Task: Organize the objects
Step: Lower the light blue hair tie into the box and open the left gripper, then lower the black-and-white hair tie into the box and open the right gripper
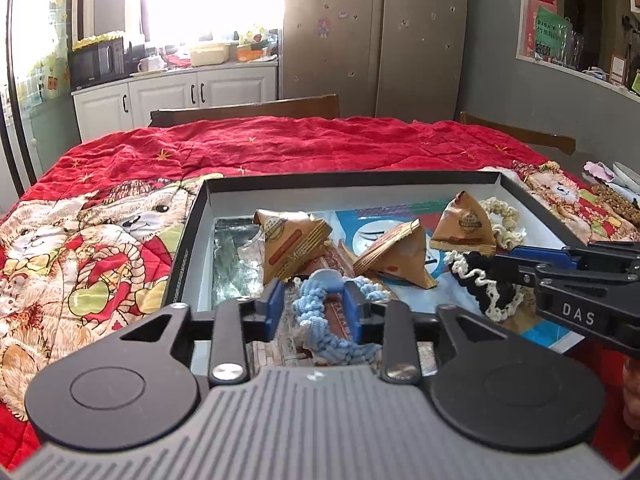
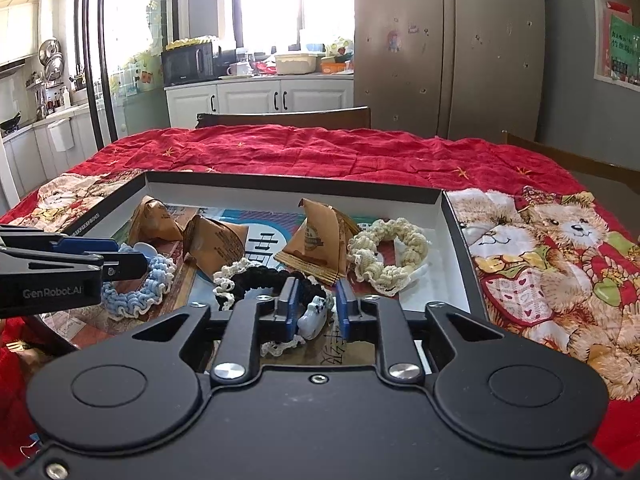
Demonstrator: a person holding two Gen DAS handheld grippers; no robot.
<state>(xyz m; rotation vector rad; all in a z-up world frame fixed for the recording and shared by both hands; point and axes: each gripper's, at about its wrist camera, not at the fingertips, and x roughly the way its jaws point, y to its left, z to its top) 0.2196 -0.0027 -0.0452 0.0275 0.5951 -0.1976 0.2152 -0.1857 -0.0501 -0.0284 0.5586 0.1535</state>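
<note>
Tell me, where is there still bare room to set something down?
Most room is on the red quilt beyond the box's far wall, up to the chairs. Inside the box, a strip along that far wall and the white corner right of the cream scrunchie are bare. The middle and near side are crowded with brown packets, scrunchies and both tongs.

The blue scrunchie [image 1: 336, 316] runs under the left gripper's [image 1: 314, 310] body, so its near loop is hidden. The black scrunchie [image 2: 260, 280] likewise disappears behind the right gripper [image 2: 316, 310]. The box's [image 1: 360, 180] near wall is covered in both views. Print on the brown packets [image 1: 464, 220] is too small to read.
</note>
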